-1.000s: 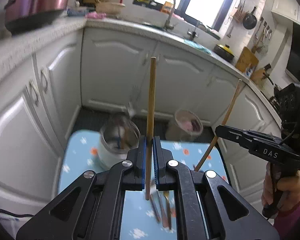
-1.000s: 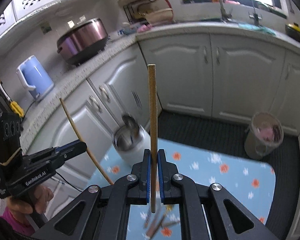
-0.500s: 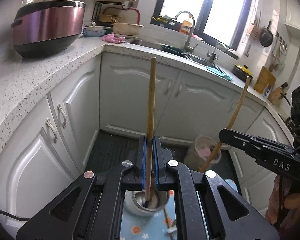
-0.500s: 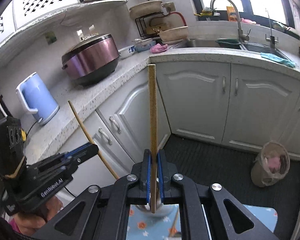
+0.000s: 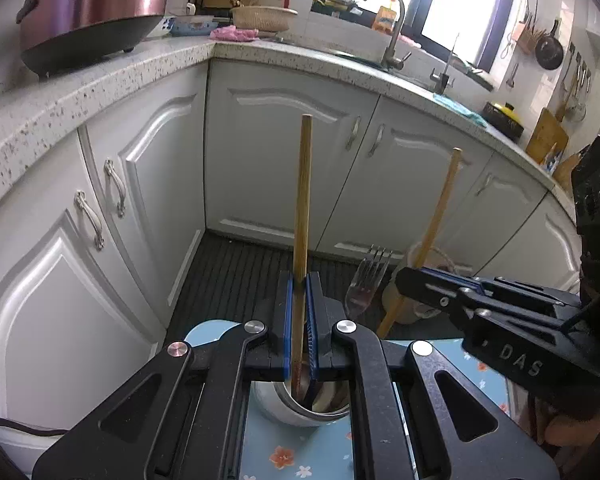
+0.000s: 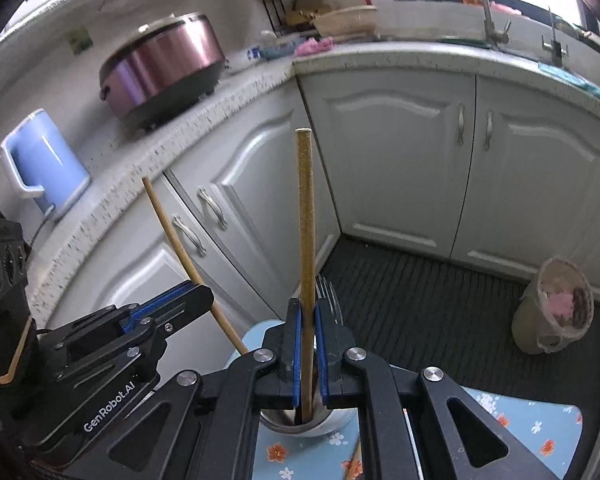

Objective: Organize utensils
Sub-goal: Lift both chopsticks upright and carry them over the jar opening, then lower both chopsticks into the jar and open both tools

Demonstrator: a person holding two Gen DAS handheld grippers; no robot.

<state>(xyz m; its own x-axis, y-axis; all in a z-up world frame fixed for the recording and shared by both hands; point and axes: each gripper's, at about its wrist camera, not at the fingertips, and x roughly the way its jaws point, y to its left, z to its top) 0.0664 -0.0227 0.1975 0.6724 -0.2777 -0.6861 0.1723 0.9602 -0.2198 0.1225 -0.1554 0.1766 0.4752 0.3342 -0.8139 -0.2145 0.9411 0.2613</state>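
Left gripper (image 5: 299, 320) clamped narrow on a chopstick (image 5: 302, 216), upright, lower tip over the mouth of the steel cup (image 5: 300, 410). Right gripper (image 6: 308, 344) clamped on a second chopstick (image 6: 306, 220), also upright above the cup. Cup sits on the blue floral table (image 5: 292, 460) at 6 o'clock in both views. Fork (image 5: 366, 284) stands in the cup, tines up, at 3 o'clock of left chopstick. Bin (image 6: 556, 312) on floor, 3 o'clock in the right view.
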